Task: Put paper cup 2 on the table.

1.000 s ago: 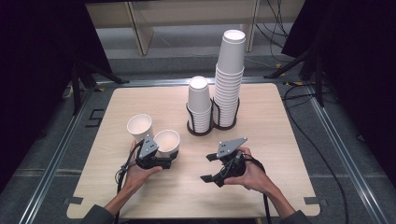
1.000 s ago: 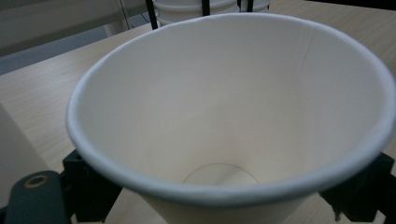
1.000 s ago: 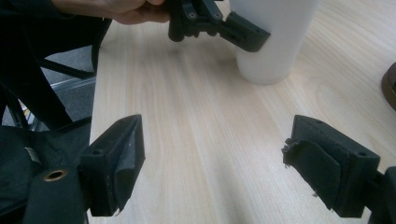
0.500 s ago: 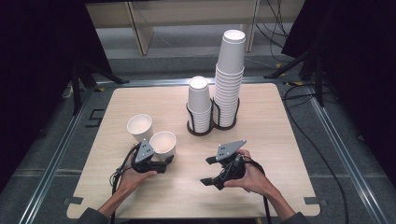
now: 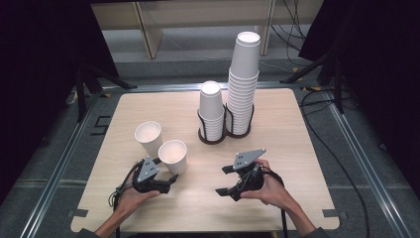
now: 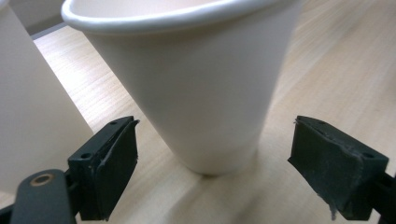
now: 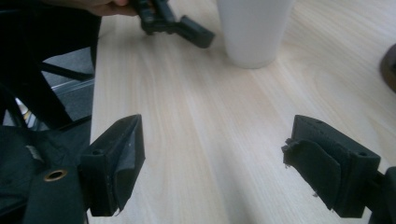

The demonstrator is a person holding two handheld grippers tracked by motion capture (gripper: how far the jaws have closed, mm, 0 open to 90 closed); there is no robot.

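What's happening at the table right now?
A person works two handheld grippers. The left gripper sits at the base of a paper cup; its jaws have just been closing, but the pads aren't touching it. A second cup stands beside it. The right gripper is held open over the table.

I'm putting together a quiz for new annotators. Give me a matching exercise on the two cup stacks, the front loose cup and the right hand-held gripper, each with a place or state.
1. tall stack
2. short stack
3. front cup
4. right hand-held gripper

A. open, nothing between the jaws
B. upright, beside the back cup
C. right ring of the holder
D. left ring of the holder

Pairs: 1-C, 2-D, 3-B, 4-A
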